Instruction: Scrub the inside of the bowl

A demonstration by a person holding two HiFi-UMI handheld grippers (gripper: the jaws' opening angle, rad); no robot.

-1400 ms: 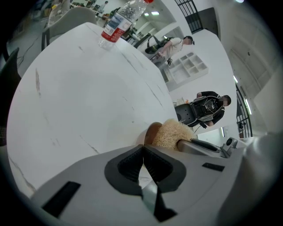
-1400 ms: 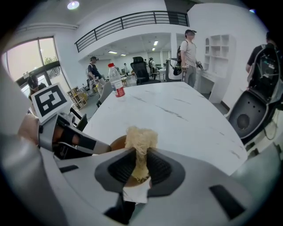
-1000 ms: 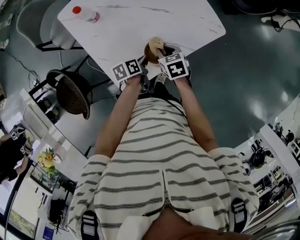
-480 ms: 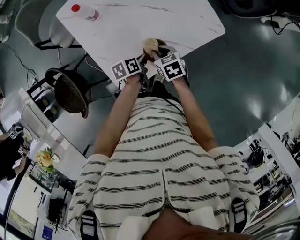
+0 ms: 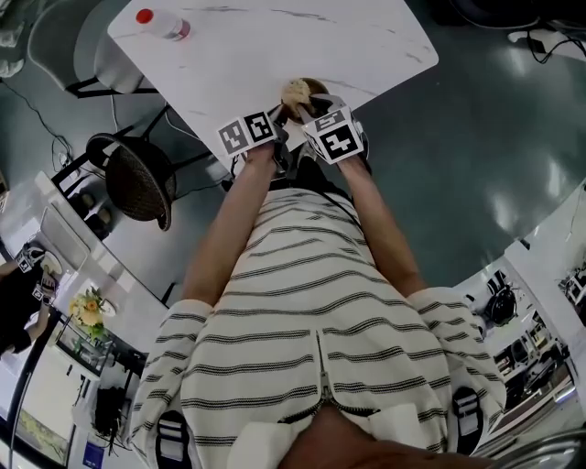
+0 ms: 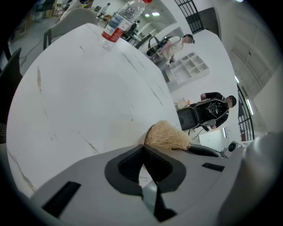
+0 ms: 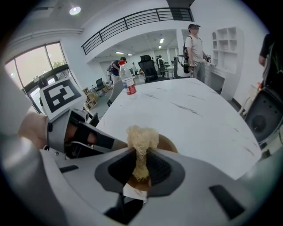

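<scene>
A brown bowl (image 5: 317, 92) (image 7: 170, 144) sits at the near edge of the white marble table (image 5: 275, 46). My right gripper (image 7: 141, 155) (image 5: 313, 112) is shut on a pale loofah scrubber (image 7: 142, 137) (image 5: 295, 92) (image 6: 166, 136), whose tuft sticks up over the bowl. My left gripper (image 6: 143, 149) (image 7: 84, 137) (image 5: 273, 128) reaches the bowl's left rim with its jaws closed together. The rim itself is hidden behind those jaws.
A clear water bottle (image 5: 163, 25) (image 6: 119, 24) (image 7: 128, 84) with a red cap stands at the far side of the table. A dark round chair (image 5: 137, 183) sits left of the table. People (image 7: 194, 44) stand in the room beyond.
My right gripper and the scrubber have shifted slightly left across the bowl. The left gripper has stayed at the rim.
</scene>
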